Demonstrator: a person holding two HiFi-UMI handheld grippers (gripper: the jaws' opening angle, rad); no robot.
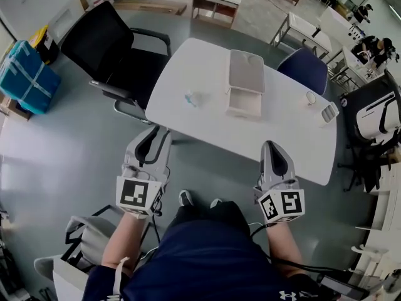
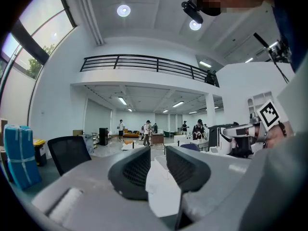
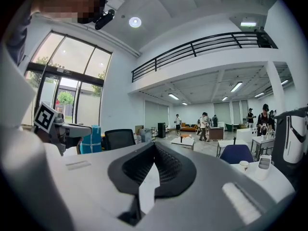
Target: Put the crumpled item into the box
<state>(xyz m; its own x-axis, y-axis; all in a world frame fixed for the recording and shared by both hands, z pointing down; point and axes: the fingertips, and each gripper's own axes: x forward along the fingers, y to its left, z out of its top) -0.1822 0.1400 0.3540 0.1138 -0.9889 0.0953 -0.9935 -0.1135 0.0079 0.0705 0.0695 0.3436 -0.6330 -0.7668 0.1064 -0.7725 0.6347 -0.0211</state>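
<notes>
The crumpled item (image 1: 194, 98), a small pale clear wad, lies on the white table (image 1: 200, 121) toward its left side. To its right stands the box (image 1: 244, 96), open, with its lid (image 1: 245, 69) raised behind it. My left gripper (image 1: 155, 135) hovers at the table's near left corner, short of the wad. Its jaws stand apart with nothing between them (image 2: 158, 157). Off the table's near edge, right of the box, my right gripper (image 1: 273, 148) has its jaws met at the tips and nothing in them (image 3: 154, 149).
A black office chair (image 1: 113, 49) stands at the table's left, a blue chair (image 1: 305, 69) at its far right. A cup (image 1: 311, 97) and a small grey device (image 1: 329, 111) sit on the table's right end. A blue wrapped bundle (image 1: 25, 74) lies on the floor at left.
</notes>
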